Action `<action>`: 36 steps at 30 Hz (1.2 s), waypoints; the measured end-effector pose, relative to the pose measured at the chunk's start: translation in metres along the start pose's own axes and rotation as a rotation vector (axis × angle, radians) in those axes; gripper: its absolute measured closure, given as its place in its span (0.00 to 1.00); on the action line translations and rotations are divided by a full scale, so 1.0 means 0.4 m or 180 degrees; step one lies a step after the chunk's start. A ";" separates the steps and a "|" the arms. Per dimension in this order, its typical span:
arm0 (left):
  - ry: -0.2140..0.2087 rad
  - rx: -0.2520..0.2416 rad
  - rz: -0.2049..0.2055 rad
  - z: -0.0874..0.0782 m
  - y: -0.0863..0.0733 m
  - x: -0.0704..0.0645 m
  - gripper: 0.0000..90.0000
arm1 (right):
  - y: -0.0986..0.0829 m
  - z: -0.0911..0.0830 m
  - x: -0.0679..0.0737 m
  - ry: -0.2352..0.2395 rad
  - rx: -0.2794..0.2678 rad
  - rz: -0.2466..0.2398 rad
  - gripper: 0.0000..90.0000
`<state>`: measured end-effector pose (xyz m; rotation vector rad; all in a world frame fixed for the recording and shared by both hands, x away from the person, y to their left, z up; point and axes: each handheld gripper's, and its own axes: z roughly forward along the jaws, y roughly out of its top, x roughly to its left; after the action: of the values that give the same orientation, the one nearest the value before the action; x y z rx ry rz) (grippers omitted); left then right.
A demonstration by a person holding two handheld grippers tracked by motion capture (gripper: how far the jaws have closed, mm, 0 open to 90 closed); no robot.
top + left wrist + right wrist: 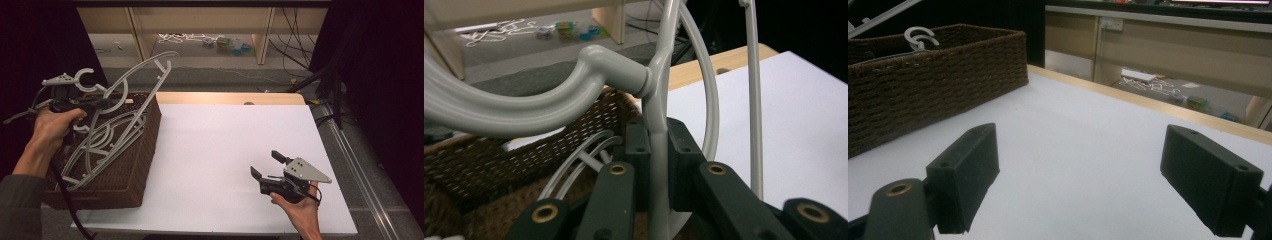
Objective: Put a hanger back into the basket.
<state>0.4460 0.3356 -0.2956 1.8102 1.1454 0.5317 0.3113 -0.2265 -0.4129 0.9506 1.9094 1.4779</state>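
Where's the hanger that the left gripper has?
High view, left side: the hanger is tilted up above the wicker basket, clamped by the left gripper.

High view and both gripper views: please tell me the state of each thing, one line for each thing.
Left gripper: jaws shut on the grey plastic hanger.
Grey plastic hanger: lifted, tilted, its upper part above the basket.
Other grey hangers: lying in the basket, tangled together.
Brown woven wicker basket: standing on the table's left side, open on top.
Right gripper: jaws open, holding nothing, above the table.
White table top: bare in the middle.
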 end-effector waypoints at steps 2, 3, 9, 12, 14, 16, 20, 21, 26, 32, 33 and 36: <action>0.0035 0.0028 0.0010 0.001 -0.007 0.010 0.91 | 0.001 0.001 0.000 0.0006 -0.0002 0.0000 0.18; 0.0045 0.0038 0.0016 0.002 -0.011 0.014 0.91 | 0.000 0.000 0.001 0.0007 0.0001 -0.0004 0.19; 0.0117 0.0066 -0.0004 0.001 -0.033 0.044 0.91 | 0.000 0.000 0.001 0.0007 0.0041 -0.0034 0.18; 0.0185 0.0127 0.0017 -0.002 -0.045 0.058 0.91 | 0.000 0.000 0.000 0.0005 0.0042 -0.0023 0.18; 0.0241 0.0145 0.0017 -0.004 -0.054 0.069 0.91 | -0.001 0.000 0.001 0.0016 0.0044 -0.0028 0.18; 0.0278 0.0135 0.0005 -0.006 -0.065 0.081 0.91 | -0.001 -0.001 0.000 0.0003 0.0061 -0.0024 0.18; 0.0353 0.0208 0.0052 -0.010 -0.086 0.100 0.91 | -0.002 0.002 0.001 0.0032 0.0038 -0.0001 0.19; 0.0375 0.0200 0.0044 -0.011 -0.092 0.105 0.91 | -0.002 0.000 0.000 0.0024 0.0075 -0.0015 0.19; 0.0451 0.0224 0.0073 -0.013 -0.124 0.134 0.91 | -0.003 0.005 0.003 0.0056 0.0029 0.0002 0.19; 0.0459 0.0346 0.0163 -0.018 -0.160 0.154 0.91 | -0.004 0.004 0.000 0.0037 0.0076 -0.0015 0.19; 0.0470 0.0350 0.0172 -0.019 -0.165 0.155 0.91 | -0.004 0.004 0.000 0.0037 0.0079 -0.0012 0.19; 0.0428 0.0409 0.0223 -0.022 -0.182 0.163 0.91 | -0.005 0.005 0.000 0.0040 0.0097 -0.0014 0.19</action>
<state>0.4354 0.4086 -0.3605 1.9549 1.2346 0.6417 0.3125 -0.2257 -0.4153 0.9522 1.9468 1.4594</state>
